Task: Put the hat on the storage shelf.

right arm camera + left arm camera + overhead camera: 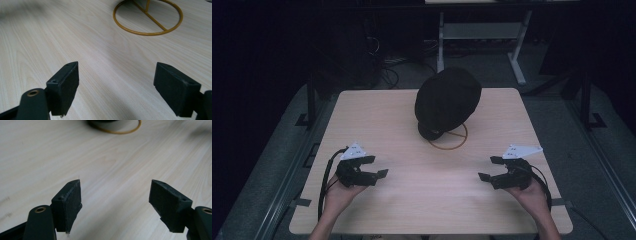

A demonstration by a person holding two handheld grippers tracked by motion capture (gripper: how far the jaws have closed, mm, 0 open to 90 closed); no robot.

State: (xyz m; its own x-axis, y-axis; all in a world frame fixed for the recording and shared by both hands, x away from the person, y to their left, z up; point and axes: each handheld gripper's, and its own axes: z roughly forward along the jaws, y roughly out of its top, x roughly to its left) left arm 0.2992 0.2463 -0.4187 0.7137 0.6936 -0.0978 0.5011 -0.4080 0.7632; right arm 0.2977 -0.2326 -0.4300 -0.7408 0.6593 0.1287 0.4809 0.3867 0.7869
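Note:
A black cap (448, 99) rests on a stand with a gold wire ring base (448, 140) at the middle back of the light wood table (377, 115). My left gripper (376, 167) hovers at the front left, open, nothing between its pads (68, 202). My right gripper (490, 168) is at the front right, also open and empty, its pads (175, 86) wide apart. The gold ring base (148, 17) lies ahead of the right gripper, and its edge (117, 130) appears at the top of the left gripper view.
The table stands on a grey floor, with dark surroundings. A white table frame (482, 35) and cables (387, 65) lie beyond the far edge. Bare wood (432, 175) stretches between the two grippers.

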